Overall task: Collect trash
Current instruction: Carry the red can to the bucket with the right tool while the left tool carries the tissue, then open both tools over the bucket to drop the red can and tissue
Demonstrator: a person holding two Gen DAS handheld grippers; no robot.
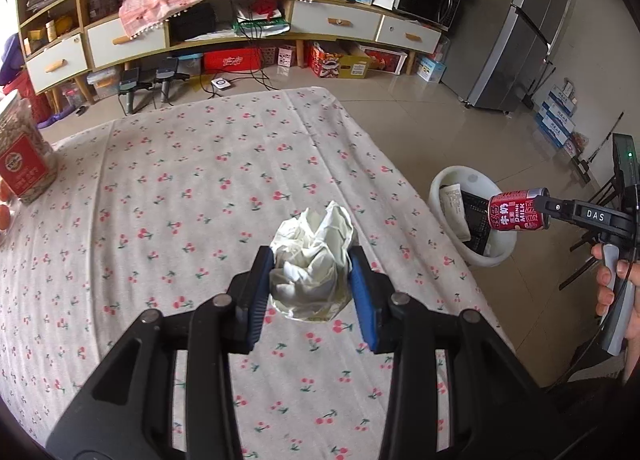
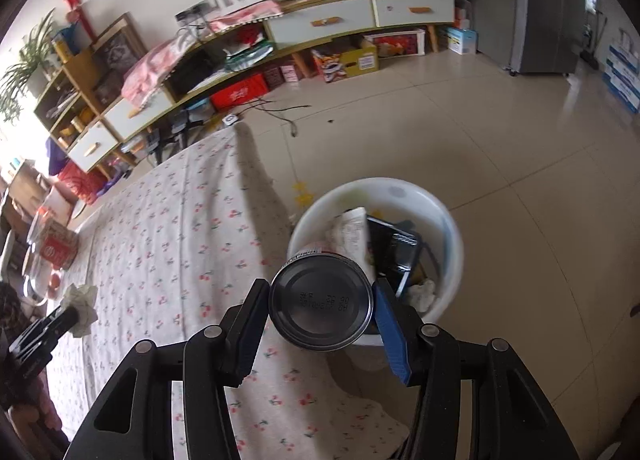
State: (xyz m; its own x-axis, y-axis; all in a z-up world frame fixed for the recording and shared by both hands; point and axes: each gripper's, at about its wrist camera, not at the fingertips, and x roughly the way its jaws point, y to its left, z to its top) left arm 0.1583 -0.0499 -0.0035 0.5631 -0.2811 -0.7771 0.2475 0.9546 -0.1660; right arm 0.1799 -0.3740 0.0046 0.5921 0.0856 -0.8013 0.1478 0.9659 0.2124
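Observation:
My left gripper (image 1: pixel 311 274) is shut on a crumpled white paper wad (image 1: pixel 314 260), held above the cherry-print tablecloth (image 1: pixel 180 188). My right gripper (image 2: pixel 320 300) is shut on a red milk can (image 2: pixel 320 306), whose dark bottom faces the right wrist camera. In the left wrist view that red milk can (image 1: pixel 518 209) hangs over the white trash bin (image 1: pixel 442 188) beside the table, held by a person's hand (image 1: pixel 610 280). The white trash bin (image 2: pixel 452 228) on the floor holds papers and a dark tray. In the right wrist view the paper wad (image 2: pixel 82 306) shows at far left.
A jar with a red label (image 1: pixel 26 152) stands at the table's left edge. A long cabinet (image 1: pixel 224 32) with drawers lines the far wall, boxes under it. A grey fridge (image 1: pixel 528 28) stands at right. Tiled floor (image 2: pixel 460 132) lies beyond the bin.

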